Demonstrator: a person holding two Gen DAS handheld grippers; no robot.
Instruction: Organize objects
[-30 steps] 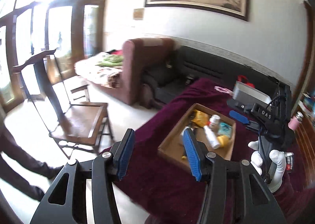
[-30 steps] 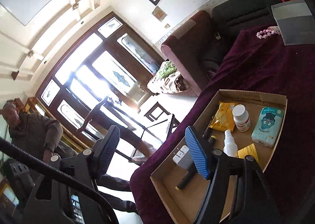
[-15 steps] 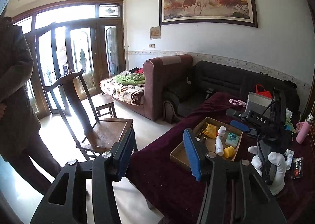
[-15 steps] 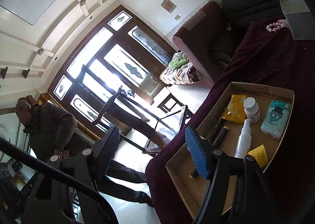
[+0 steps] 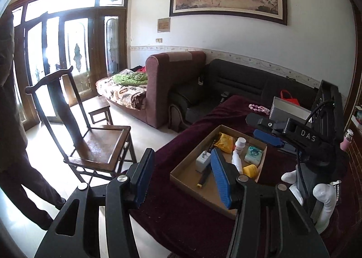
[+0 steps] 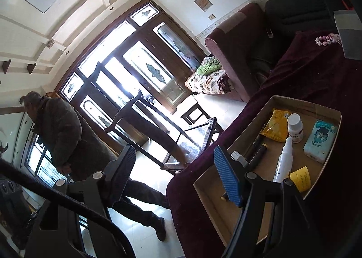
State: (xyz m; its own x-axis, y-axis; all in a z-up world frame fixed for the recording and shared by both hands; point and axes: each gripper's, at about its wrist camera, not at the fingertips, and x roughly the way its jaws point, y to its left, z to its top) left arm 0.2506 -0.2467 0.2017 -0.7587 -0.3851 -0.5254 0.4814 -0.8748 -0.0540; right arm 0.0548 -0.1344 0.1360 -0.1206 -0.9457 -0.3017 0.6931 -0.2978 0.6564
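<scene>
Between the jaws of the left gripper (image 5: 181, 176) there is only air: they stand apart and hold nothing. The jaws of the right gripper (image 6: 176, 172) also stand apart, wider, and are empty too. Both grippers hang above the near edge of the worktop (image 5: 172, 217), which is covered with a dark red cloth.

Just past the right-side jaw of each gripper lies the cardboard tray (image 5: 181, 175), open at the top, with its long axis running away from the jaws toward the sofa (image 5: 248, 81). In the near part of the tray are a white plug adapter (image 5: 202, 160) and a dark pen (image 6: 258, 156); the pen lies roughly along the long axis of the tray. Farther in lies a white spray bottle (image 6: 284, 162), on its side and also roughly along this axis, with a small yellow jar (image 6: 300, 177) just beside its base. Behind these stand a white pill bottle (image 6: 295, 127), upright, a yellow packet (image 6: 275, 125) to its left, and a blue tissue pack (image 6: 320, 141) near the right wall of the tray.

In my judgement the right gripper is nearer to these things. The things lie forward, below and to the right of both pairs of jaws, so the coming move must go down and to the right. Beyond the tray a string of pink beads (image 6: 328, 39) and a grey box (image 6: 350, 38) lie loose on the cloth, well apart from both grippers
</scene>
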